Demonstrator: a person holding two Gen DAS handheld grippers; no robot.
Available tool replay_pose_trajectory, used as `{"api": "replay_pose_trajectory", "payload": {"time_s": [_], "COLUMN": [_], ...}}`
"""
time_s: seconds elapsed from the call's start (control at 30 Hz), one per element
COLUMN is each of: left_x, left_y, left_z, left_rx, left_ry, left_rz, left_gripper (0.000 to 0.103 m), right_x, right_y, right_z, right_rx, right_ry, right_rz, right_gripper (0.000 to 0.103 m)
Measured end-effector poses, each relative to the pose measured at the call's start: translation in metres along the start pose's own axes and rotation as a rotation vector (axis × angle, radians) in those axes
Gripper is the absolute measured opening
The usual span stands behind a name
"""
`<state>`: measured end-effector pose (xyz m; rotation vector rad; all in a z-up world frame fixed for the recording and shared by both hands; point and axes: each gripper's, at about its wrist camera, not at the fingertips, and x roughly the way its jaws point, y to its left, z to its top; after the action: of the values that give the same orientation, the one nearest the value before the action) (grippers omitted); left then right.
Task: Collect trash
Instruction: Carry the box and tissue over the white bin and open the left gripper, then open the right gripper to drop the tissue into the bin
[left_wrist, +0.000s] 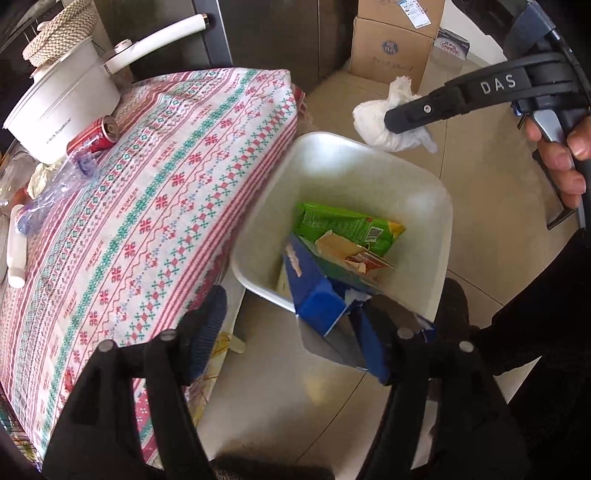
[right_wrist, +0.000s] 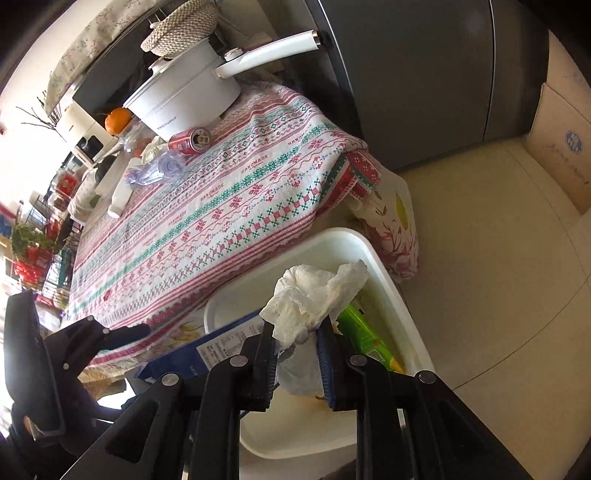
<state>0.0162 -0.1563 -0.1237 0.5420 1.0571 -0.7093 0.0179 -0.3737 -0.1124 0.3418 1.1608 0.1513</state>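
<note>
Two pieces of trash are in hand at once. The crumpled tissue (right_wrist: 314, 295) is clenched between the pads of the right gripper (right_wrist: 297, 354), held just above the white bin (left_wrist: 417, 177), near its far rim as the left wrist view shows it. The blue carton (left_wrist: 317, 295) lies just ahead of the left gripper (left_wrist: 295, 332), tipped over the bin's near rim; the left fingers are spread wide, and the carton seems to lean against the right-hand finger rather than being gripped, so it looks released.

Below both tools, inside the bin, sit a green snack bag (left_wrist: 343, 225) and a torn tan box (left_wrist: 351, 251). The step in hand, as I judge it, is the drop: the carton is going in and the tissue is next. The right gripper needs only to open while over the bin's mouth, clear of the rim so the light tissue does not catch on a pad or drift to the floor.

To the left of the grippers stands the table under a patterned tablecloth (left_wrist: 155, 206). More trash waits there: a red can (left_wrist: 98, 134) on its side, a clear plastic wrapper (left_wrist: 59, 184) and a white bottle (left_wrist: 16, 254), beside a white pot (left_wrist: 62, 107). Beyond the bin are a tiled floor (left_wrist: 498, 206), cardboard boxes (left_wrist: 391, 48) and a dark fridge (right_wrist: 424, 74).
</note>
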Motion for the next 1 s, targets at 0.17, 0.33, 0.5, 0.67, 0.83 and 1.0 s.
{"api": "replay_pose_trajectory", "payload": {"time_s": [0.17, 0.33, 0.5, 0.67, 0.83, 1.0], "left_x": [0.008, 0.007, 0.008, 0.038, 0.034, 0.024], "left_y": [0.001, 0.003, 0.003, -0.002, 0.001, 0.009], "left_z": [-0.006, -0.005, 0.001, -0.008, -0.006, -0.005], "left_rx": [0.001, -0.018, -0.026, 0.003, -0.009, -0.034], "left_ry": [0.058, 0.058, 0.049, 0.178, 0.162, 0.129], "left_rz": [0.003, -0.005, 0.011, 0.041, 0.028, 0.027], "left_gripper": [0.070, 0.070, 0.078, 0.078, 0.078, 0.078], "right_x": [0.001, 0.003, 0.004, 0.008, 0.017, 0.022], "right_y": [0.001, 0.007, 0.006, 0.003, 0.011, 0.020], "right_z": [0.001, 0.001, 0.001, -0.002, -0.007, -0.009], "right_rx": [0.002, -0.010, -0.008, -0.002, -0.038, -0.072], "right_ry": [0.000, 0.004, 0.001, 0.019, 0.056, 0.078], "right_rz": [-0.002, 0.000, -0.002, -0.009, -0.003, 0.000], "right_gripper": [0.022, 0.022, 0.022, 0.022, 0.022, 0.023]}}
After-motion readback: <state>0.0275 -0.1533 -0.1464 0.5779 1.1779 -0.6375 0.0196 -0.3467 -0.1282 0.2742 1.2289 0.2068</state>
